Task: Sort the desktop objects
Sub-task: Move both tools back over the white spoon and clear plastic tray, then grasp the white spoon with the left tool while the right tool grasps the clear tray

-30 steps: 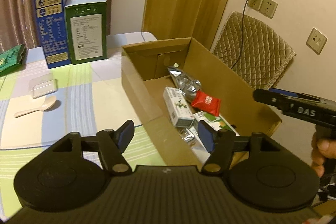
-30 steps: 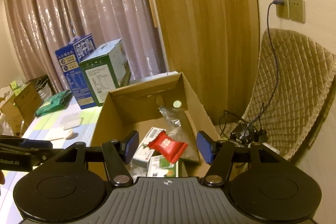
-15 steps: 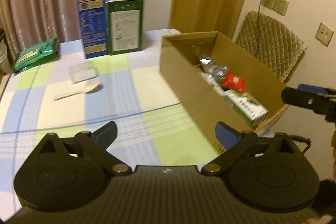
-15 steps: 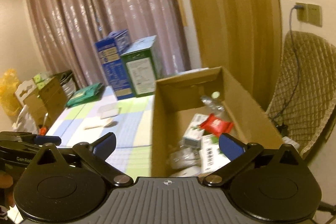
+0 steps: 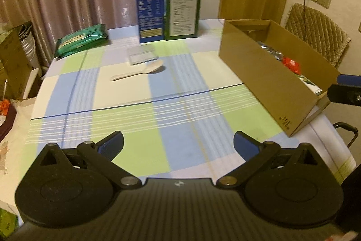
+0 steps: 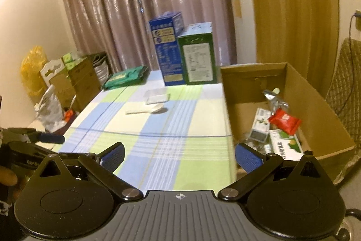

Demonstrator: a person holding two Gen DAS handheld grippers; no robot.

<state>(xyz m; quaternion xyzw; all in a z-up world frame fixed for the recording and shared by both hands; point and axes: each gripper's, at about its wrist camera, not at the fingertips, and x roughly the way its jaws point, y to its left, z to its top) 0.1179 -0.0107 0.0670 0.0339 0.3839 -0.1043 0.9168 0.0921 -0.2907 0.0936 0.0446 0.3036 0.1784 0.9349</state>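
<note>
Above the checked tablecloth [image 5: 180,105] both tools hang empty: the left gripper [image 5: 178,144] and the right gripper [image 6: 179,154] have their blue pads spread wide, touching nothing. Beyond lie a pale spoon [image 5: 140,71] and a clear lidded container [image 5: 141,55] (contents hard to make out). Packets fill the cardboard box [image 6: 325,119] at the table's right edge, partly hidden by its wall. Curtains [image 6: 144,10] hang behind.
</note>
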